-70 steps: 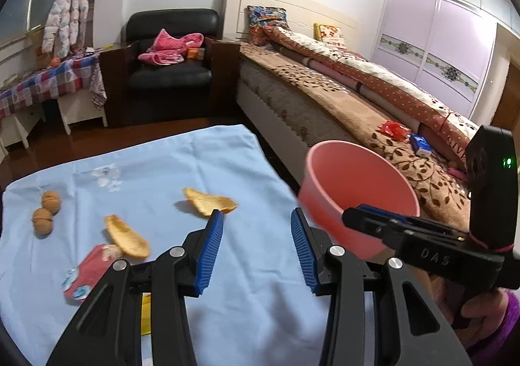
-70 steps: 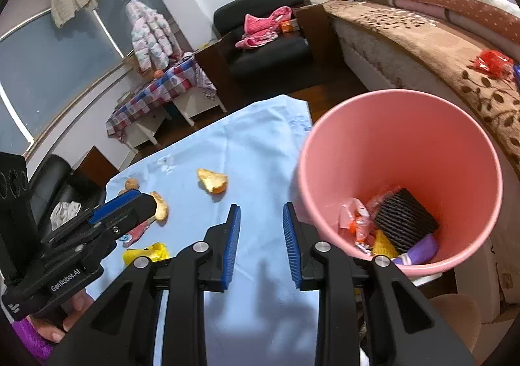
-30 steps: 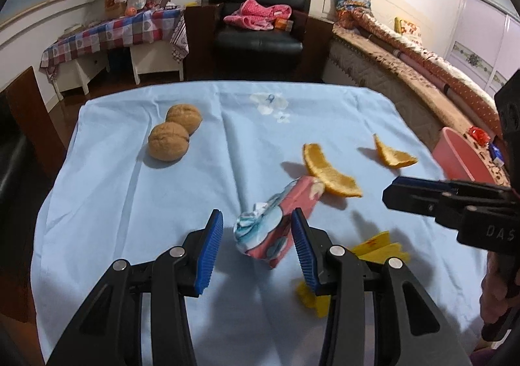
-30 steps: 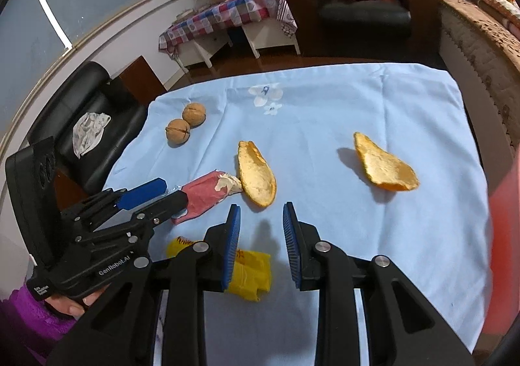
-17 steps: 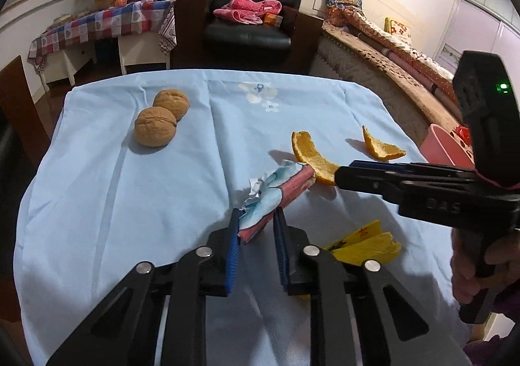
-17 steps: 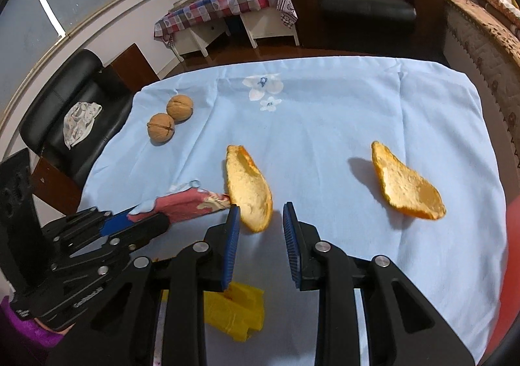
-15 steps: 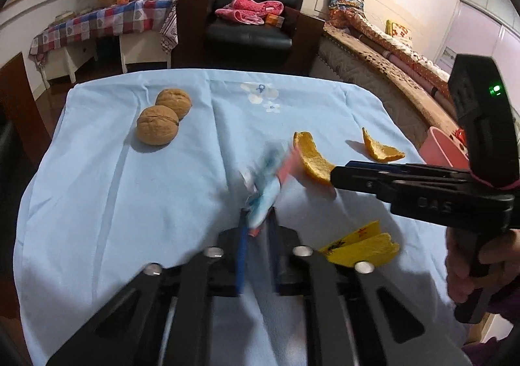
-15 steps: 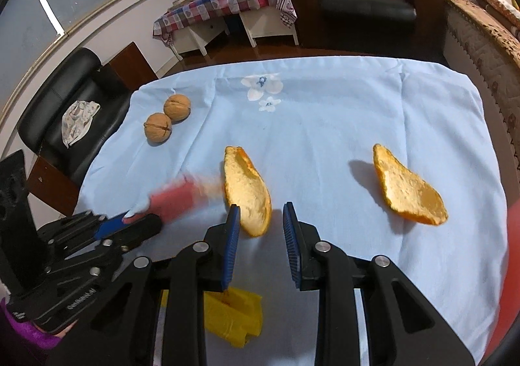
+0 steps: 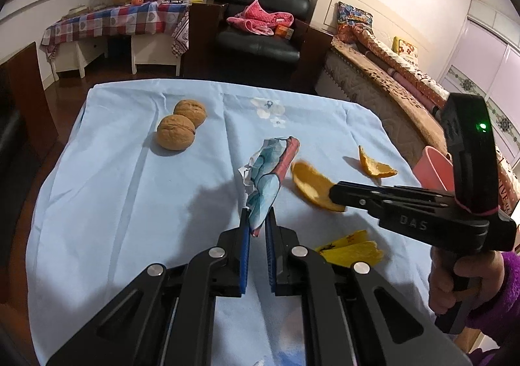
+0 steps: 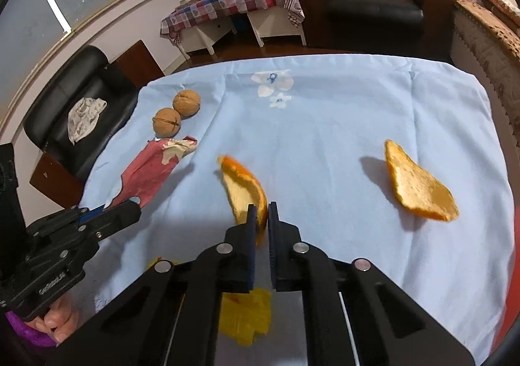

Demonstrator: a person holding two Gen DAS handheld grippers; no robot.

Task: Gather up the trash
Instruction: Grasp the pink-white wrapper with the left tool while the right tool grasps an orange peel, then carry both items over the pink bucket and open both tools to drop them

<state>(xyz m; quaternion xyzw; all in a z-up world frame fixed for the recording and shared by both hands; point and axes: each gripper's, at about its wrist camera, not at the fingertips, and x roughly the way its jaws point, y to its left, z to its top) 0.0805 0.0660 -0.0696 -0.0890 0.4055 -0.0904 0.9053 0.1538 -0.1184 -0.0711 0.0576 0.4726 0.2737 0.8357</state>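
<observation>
My left gripper (image 9: 257, 229) is shut on the near end of a crumpled red and blue wrapper (image 9: 269, 174), which stands up off the blue cloth; the right wrist view shows that wrapper (image 10: 152, 167) from its red side. My right gripper (image 10: 261, 219) is shut on the near edge of an orange peel (image 10: 243, 190), which is lifted and tilted; in the left wrist view the right gripper (image 9: 336, 193) pinches that peel (image 9: 308, 184). A second orange peel (image 10: 417, 184) lies on the cloth to the right. A yellow wrapper (image 9: 351, 250) lies near the front edge.
Two walnuts (image 9: 180, 127) sit at the far left of the blue tablecloth (image 9: 113, 190). A pink bin (image 9: 435, 167) stands beyond the table's right edge beside the bed (image 9: 383, 73). A black armchair (image 10: 68, 112) stands left of the table.
Both grippers closed: the left on the wrapper and lifted it upright, the right on the near orange peel and tilted it off the cloth.
</observation>
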